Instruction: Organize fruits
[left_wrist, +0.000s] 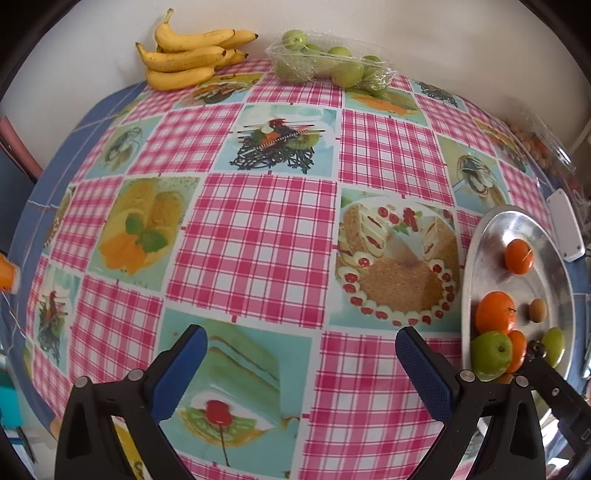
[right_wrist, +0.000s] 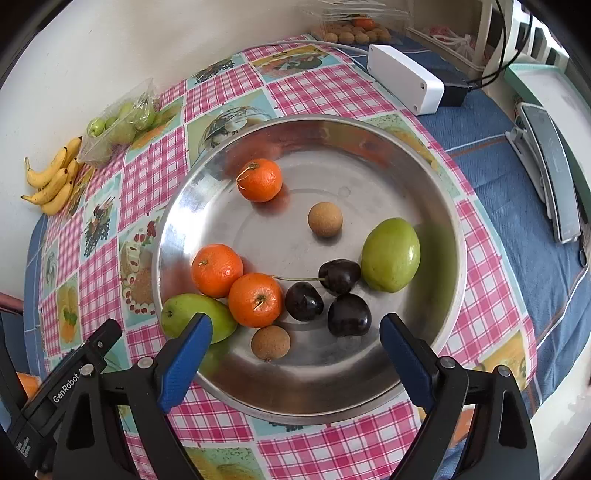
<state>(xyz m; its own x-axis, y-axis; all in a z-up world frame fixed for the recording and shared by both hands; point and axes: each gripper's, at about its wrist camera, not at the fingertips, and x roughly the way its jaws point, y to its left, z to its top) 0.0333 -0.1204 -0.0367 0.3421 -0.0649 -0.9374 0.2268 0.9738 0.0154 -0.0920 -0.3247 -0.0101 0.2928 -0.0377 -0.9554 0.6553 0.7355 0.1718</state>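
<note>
Fruits still waiting to be sorted lie along the far edge of the table (left_wrist: 258, 229), by the wall: a bunch of bananas (left_wrist: 188, 55) toward the far left corner, and just to its right a clear wrapped tray of green fruits (left_wrist: 328, 62). The bananas' long axis runs roughly along that far edge, stems toward the left.

The left gripper (left_wrist: 301, 373) hangs over the bare checked cloth near the front edge, its blue pads spread wide with nothing between them. From it the bananas lie straight ahead and a little left, well apart across the whole cloth.

To the right, near the table's right edge, stands the metal plate (right_wrist: 454, 295), holding three oranges, two green fruits, three dark cherries and two small brown round fruits. The right gripper (right_wrist: 295, 354) hovers over the plate's near rim, jaws parted and empty, a brown fruit (right_wrist: 270, 342) lying loose just ahead between them.

I judge the left hand nearer the bananas, so that reach falls to it.
</note>
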